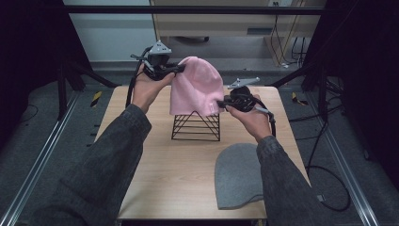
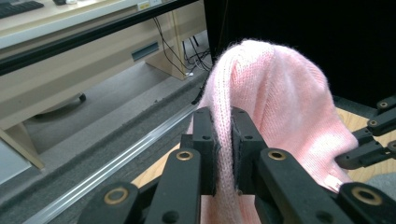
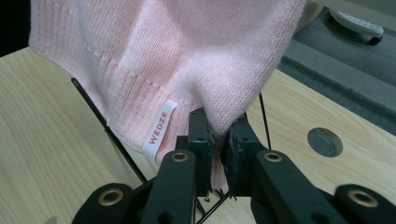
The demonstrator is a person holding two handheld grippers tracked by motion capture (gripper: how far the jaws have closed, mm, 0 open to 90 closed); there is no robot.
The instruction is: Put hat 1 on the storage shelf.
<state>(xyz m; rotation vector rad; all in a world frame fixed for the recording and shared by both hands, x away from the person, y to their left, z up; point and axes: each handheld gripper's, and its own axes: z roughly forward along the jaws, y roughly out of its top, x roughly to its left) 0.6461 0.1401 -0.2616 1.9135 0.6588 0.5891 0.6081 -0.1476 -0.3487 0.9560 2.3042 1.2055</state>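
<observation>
The jaws of both grippers are clamped on the pink knit beanie [image 1: 195, 84]. In the left gripper view the left gripper [image 2: 223, 140] pinches a fold of the knit near the hat's upper side, the fabric squeezed into a narrow ridge between the two black jaws. In the right gripper view the right gripper [image 3: 218, 140] bites the ribbed lower edge of the hat, just beside a small white label [image 3: 159, 125] printed WEDZE.

From the high view, the beanie hangs over a black wire stand [image 1: 196, 126] that sits near the middle of the light wooden bench [image 1: 174, 174]. The hat covers the top of the stand, and the stand's lower bars show beneath the hem. The left gripper is raised at the hat's upper left; the right gripper holds the hem at the lower right, closer to the bench. The person's hands grip each tool, forearms in dark denim-like sleeves [image 1: 108, 165] entering from the bottom.

A grey beanie [image 1: 237, 176] lies flat on the bench toward the near right corner, well apart from the stand and partly hidden by the right sleeve. In the right gripper view a round hole [image 3: 325, 142] shows in the bench top beyond the hat.
</observation>
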